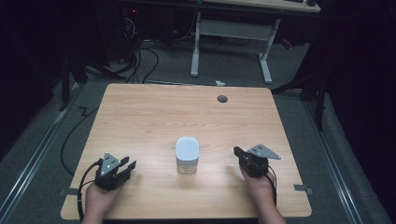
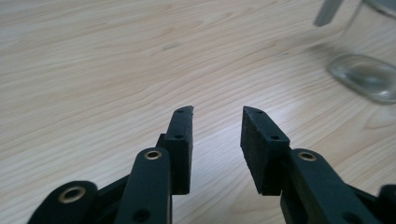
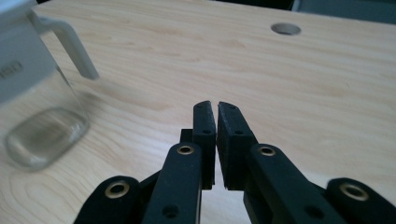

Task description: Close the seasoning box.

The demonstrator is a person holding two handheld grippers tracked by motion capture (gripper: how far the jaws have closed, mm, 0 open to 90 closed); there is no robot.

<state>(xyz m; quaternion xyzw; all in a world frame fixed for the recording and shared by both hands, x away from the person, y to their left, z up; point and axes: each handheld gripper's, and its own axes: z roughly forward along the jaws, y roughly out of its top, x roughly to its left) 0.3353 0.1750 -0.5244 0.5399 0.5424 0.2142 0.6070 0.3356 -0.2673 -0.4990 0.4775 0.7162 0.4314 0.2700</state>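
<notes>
We are holding the left gripper [image 1: 125, 169] open, gripping nothing; the right gripper [image 1: 239, 154] is sitting closed and empty; the jug [image 1: 187, 155] is standing between them on the surface [image 1: 154, 116].

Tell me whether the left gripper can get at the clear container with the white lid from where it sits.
Probably yes: the left gripper is open, and bare table lies between it and the container.

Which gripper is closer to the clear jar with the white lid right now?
Right, though only slightly. The right gripper sits just off the jar's right side, level with it. The left gripper lies to its left, a little farther and nearer the person.
</notes>
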